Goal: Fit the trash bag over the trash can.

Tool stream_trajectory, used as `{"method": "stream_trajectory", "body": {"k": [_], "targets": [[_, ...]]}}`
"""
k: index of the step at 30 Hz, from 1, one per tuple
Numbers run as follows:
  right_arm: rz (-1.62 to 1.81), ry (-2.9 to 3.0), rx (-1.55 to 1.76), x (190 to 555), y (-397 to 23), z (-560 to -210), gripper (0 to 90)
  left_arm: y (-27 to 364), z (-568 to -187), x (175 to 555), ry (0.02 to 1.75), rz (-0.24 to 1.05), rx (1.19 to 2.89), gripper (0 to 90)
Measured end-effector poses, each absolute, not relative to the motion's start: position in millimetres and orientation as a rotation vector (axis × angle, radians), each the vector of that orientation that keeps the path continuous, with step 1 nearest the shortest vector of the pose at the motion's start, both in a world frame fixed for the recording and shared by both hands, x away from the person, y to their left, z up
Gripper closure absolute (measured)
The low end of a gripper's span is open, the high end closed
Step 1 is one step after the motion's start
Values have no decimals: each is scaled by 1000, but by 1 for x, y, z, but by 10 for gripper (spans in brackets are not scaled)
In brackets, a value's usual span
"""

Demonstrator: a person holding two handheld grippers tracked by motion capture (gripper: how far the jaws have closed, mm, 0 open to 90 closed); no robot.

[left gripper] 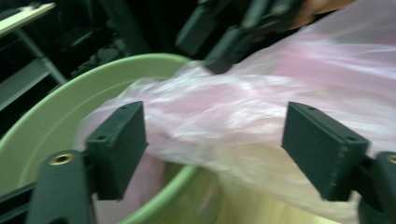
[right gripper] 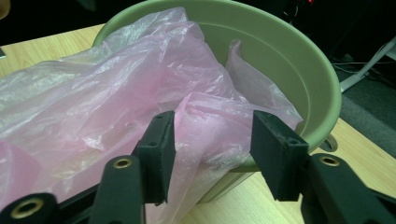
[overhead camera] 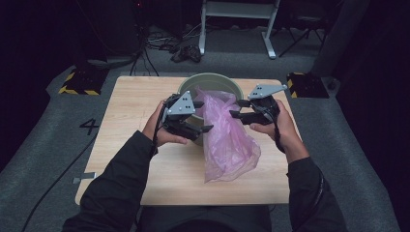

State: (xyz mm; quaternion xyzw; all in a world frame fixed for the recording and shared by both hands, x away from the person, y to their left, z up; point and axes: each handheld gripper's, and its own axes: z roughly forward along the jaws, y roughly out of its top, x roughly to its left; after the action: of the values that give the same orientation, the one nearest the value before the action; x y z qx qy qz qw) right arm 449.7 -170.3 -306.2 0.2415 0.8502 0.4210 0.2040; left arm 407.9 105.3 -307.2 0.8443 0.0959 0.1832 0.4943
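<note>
A pink plastic bag (overhead camera: 227, 137) was draped over the near rim of a green bucket (overhead camera: 212, 79), partly inside it and partly on the tabletop (overhead camera: 130, 101). The left tool (overhead camera: 191, 126) and right tool (overhead camera: 240, 110) were held open beside the bucket, gripping nothing, film lying between the pads

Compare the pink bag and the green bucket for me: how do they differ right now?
The pink bag is thin, see-through and crumpled; the green bucket is rigid, opaque and round. The bucket stands upright on the table; the bag drapes over its near rim, its mouth end inside, the rest spilling onto the wood. Both sit between the two tongs.
</note>
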Motion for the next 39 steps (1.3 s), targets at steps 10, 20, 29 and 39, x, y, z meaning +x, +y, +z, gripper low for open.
{"method": "stream_trajectory", "body": {"k": [10,20,29,39], "targets": [[1167,2364,687,450,-173,-306,474,80,-313,406,181,473,2131,275],[1201,2332,677,442,-180,-302,453,76,-317,425,259,589,2158,743],[1255,2278,674,426,-199,-296,420,87,-317,443,367,601,2146,895],[1394,2225,557,390,-215,-276,315,96,-314,464,490,623,2155,854]]}}
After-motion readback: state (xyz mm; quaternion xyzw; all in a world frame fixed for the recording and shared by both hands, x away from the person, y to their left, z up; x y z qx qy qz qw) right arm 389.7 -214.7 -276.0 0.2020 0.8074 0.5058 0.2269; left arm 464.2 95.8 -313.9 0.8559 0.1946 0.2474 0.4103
